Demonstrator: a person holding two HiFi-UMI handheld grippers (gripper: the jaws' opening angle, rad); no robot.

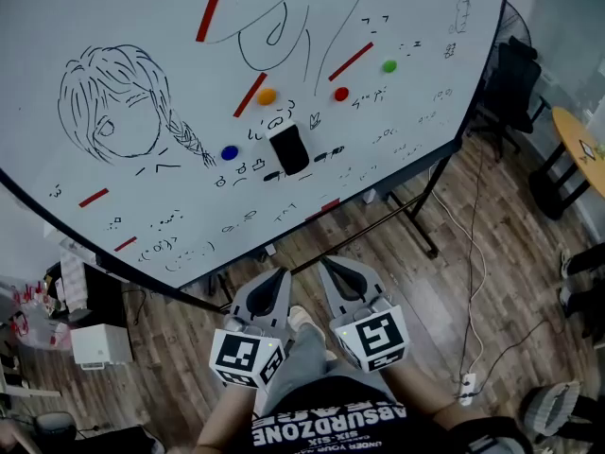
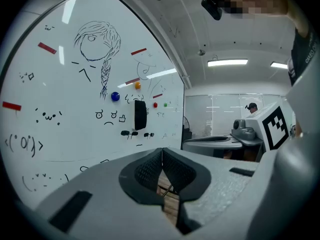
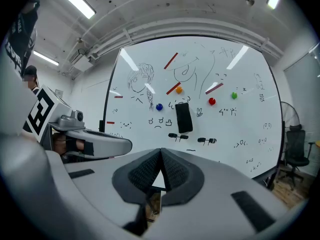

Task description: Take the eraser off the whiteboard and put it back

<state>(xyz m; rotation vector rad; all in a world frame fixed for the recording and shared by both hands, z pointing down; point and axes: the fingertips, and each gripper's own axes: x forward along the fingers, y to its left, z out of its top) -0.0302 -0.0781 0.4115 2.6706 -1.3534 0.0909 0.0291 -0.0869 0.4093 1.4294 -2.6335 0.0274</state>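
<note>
A black eraser [image 1: 289, 148] clings to the whiteboard [image 1: 142, 26] near its middle, among doodles and round magnets. It also shows as a dark block in the left gripper view [image 2: 140, 114] and the right gripper view [image 3: 183, 117]. Both grippers hang low in front of the person, well short of the board. My left gripper [image 1: 277, 282] has its jaws together with nothing between them. My right gripper [image 1: 330, 270] is likewise shut and empty. Each gripper's marker cube sits near the bottom of the head view.
Red bar magnets and blue [image 1: 229, 153], orange [image 1: 267, 96], red [image 1: 341, 94] and green [image 1: 388, 66] round magnets dot the board. The board's stand legs [image 1: 416, 225] rest on a wood floor. A chair [image 1: 510, 88] and round table [image 1: 579, 149] stand at right; boxes [image 1: 95, 343] at left.
</note>
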